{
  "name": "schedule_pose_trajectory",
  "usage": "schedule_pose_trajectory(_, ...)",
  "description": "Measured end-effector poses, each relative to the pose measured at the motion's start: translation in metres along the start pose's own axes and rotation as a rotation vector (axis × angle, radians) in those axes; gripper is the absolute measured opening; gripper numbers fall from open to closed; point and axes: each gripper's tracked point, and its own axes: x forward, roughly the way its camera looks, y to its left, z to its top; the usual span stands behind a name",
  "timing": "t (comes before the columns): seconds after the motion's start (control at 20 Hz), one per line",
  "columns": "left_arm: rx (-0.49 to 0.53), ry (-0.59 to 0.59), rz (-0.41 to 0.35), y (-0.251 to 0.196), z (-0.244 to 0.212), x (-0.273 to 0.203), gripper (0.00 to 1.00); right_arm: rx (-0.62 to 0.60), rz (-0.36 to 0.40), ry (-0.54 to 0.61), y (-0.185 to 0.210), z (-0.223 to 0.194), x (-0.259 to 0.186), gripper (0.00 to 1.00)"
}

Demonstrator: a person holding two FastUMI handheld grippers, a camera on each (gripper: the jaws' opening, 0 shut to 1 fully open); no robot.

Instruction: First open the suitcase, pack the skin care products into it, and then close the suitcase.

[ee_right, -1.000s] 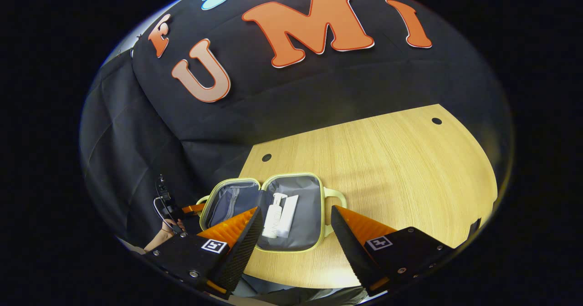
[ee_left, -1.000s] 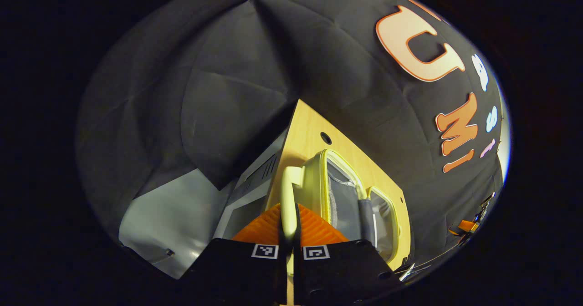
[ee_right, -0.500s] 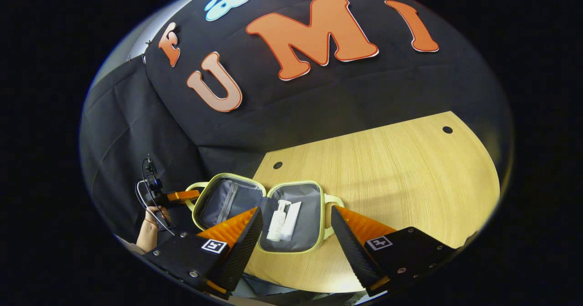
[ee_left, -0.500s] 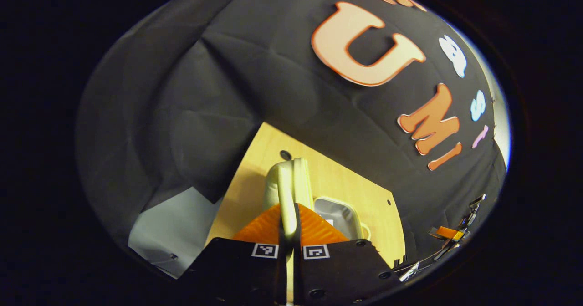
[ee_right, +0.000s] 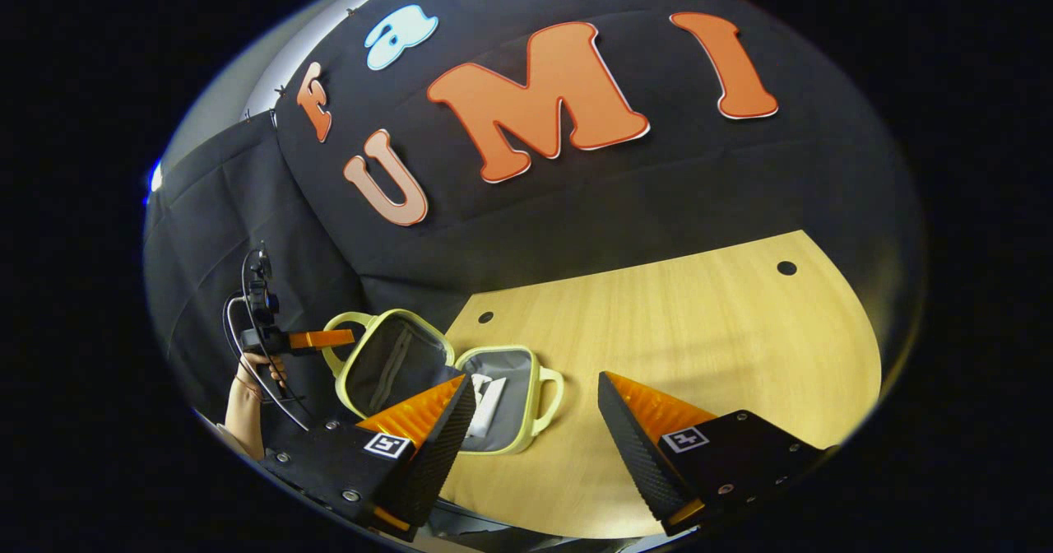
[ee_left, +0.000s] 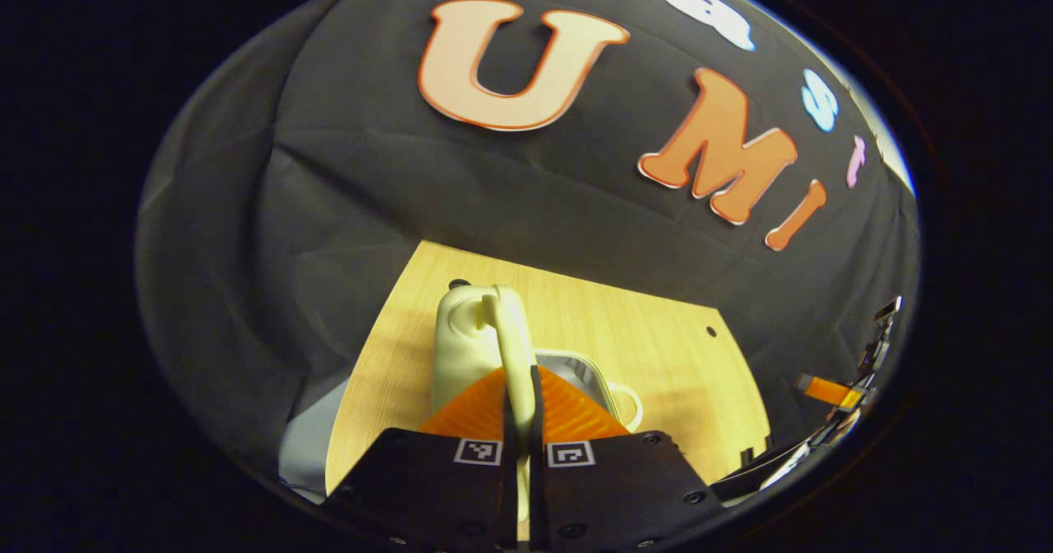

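A small pale yellow-green suitcase lies on the wooden table, its lid raised at a steep angle. White skin care products lie in the grey-lined base. My left gripper is shut on the lid's handle, with the lid's pale outer shell just ahead of it. In the right gripper view the left gripper shows at the lid's handle, held by a hand. My right gripper stands open above the table's near edge, just right of the suitcase, holding nothing.
The table has small round holes near its far edge and bare wood to the right of the suitcase. The black cloth wall hangs close behind. In the left gripper view the right gripper shows at the far right.
My left gripper has swung the lid up and over toward the base, from lying flat open to standing steeply. The right gripper has drifted right, still open.
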Motion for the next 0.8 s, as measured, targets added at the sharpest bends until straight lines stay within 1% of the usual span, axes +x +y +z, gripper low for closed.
schedule_pose_trajectory(0.15,0.066,0.026,0.028,-0.049,-0.005,0.013,0.06,0.014,-0.004,0.002,-0.033,0.002,-0.021,0.95)
schedule_pose_trajectory(0.35,0.137,0.08,0.031,-0.118,-0.026,0.046,0.06,0.032,-0.03,-0.009,-0.078,0.004,-0.046,0.95)
schedule_pose_trajectory(0.6,0.205,0.167,0.028,-0.179,-0.07,0.096,0.06,0.065,-0.065,-0.001,-0.125,-0.003,-0.062,0.95)
schedule_pose_trajectory(0.8,0.273,0.233,0.043,-0.21,-0.112,0.143,0.06,0.1,-0.083,0.004,-0.149,-0.01,-0.069,0.95)
